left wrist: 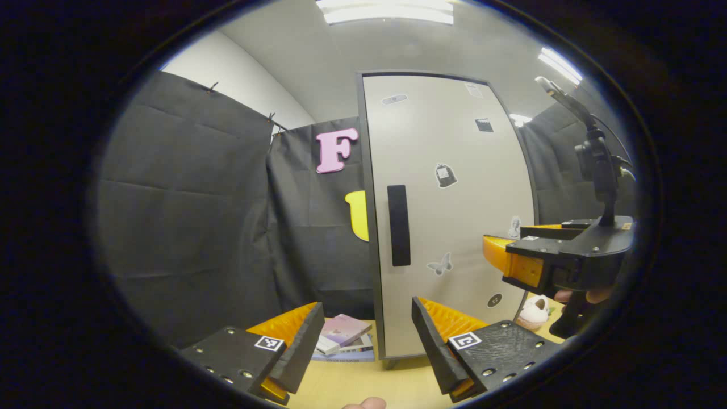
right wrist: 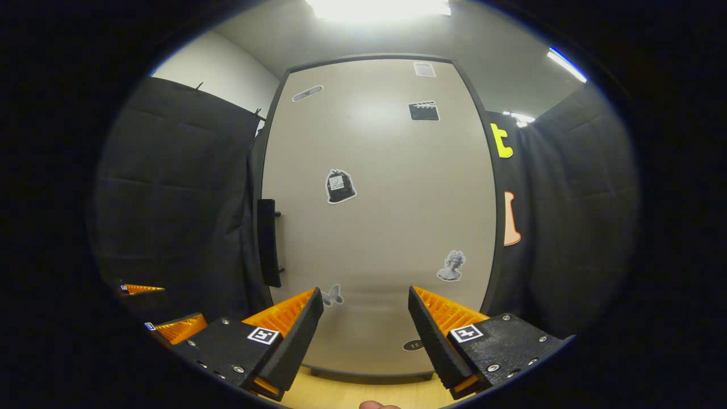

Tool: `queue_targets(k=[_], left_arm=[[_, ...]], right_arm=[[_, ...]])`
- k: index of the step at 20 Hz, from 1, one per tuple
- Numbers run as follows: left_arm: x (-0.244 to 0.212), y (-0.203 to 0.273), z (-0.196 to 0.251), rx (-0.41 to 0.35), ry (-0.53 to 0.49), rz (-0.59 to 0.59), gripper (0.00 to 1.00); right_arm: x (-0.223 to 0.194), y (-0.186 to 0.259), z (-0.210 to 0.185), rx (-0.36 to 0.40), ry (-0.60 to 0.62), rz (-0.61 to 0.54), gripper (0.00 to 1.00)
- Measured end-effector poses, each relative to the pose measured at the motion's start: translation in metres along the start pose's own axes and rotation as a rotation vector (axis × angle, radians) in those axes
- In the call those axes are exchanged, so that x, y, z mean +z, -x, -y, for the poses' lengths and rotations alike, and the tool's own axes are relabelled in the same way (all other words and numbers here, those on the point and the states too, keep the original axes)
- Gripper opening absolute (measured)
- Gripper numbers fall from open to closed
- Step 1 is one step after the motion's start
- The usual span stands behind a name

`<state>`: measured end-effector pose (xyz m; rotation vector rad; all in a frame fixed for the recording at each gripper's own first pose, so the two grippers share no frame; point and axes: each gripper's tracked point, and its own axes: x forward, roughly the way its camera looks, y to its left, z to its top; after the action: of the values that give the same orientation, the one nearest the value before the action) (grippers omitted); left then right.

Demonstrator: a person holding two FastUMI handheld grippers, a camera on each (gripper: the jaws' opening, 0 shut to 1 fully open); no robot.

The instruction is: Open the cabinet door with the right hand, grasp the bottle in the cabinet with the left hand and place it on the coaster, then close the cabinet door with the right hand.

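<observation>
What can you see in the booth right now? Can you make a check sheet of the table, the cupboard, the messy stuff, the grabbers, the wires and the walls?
Surface: wooden table, pale.
Job's things: cabinet door shut; handle near its left edge, untouched.
Clutter: books stacked left of the cabinet; small white shoe-like thing on its right.
Grippers: left gripper open, empty; right gripper open, empty, facing the door.
Cables: wire behind the right gripper's camera post.
Surroundings: black cloth wall; stickers on the door; ceiling lights.
</observation>
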<state>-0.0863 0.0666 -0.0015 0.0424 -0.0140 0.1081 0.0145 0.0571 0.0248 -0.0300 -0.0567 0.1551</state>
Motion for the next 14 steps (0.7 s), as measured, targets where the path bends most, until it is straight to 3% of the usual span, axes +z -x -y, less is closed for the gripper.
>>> queue_targets(k=[9, 12, 14], left_arm=[[-0.015, 0.05, -0.019, 0.05, 0.003, -0.015, 0.93], [-0.022, 0.062, -0.007, 0.024, 0.015, -0.029, 0.89], [-0.022, 0.072, -0.008, 0.023, -0.018, -0.02, 0.93]], right_arm=[[0.014, -0.014, -0.071, 0.123, 0.009, 0.018, 0.92], [0.016, -0.02, -0.094, 0.16, 0.013, 0.02, 0.94], [0.016, -0.025, -0.106, 0.176, 0.013, 0.015, 0.94]])
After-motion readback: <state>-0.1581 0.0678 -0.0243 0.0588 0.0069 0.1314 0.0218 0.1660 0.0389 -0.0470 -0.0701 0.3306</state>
